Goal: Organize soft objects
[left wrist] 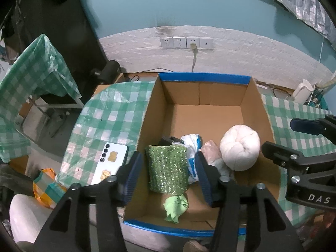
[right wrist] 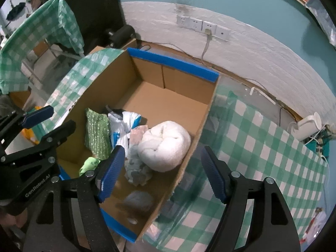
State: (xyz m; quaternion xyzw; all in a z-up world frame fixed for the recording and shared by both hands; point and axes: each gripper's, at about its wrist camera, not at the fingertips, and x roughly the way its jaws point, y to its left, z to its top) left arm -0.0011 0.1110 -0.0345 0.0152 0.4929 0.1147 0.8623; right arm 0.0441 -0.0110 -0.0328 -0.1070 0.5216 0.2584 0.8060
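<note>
A cardboard box (left wrist: 254, 105) with blue-taped rims (right wrist: 172, 65) stands on the checked table. Inside lie a glittery green cloth (left wrist: 168, 168) (right wrist: 97, 134), a white fabric ball (left wrist: 240, 147) (right wrist: 166, 147), a white and blue plastic bag (left wrist: 192, 147) (right wrist: 126, 124), a light green rag (left wrist: 175, 206) (right wrist: 89, 164), a pinkish cloth (left wrist: 211, 151), a pale patterned cloth (right wrist: 137, 170) and a blurred grey lump (right wrist: 137, 202). My left gripper (left wrist: 168, 177) is open and empty above the box's near end, over the green cloth. My right gripper (right wrist: 161, 174) is open and empty above the box's right wall.
A white phone (left wrist: 110, 163) lies on the green checked tablecloth (left wrist: 109, 117) left of the box. A white kettle (right wrist: 307, 126) stands at the table's far right. Wall sockets (left wrist: 185, 42) sit behind. An orange bag (left wrist: 45, 187) hangs at the left edge.
</note>
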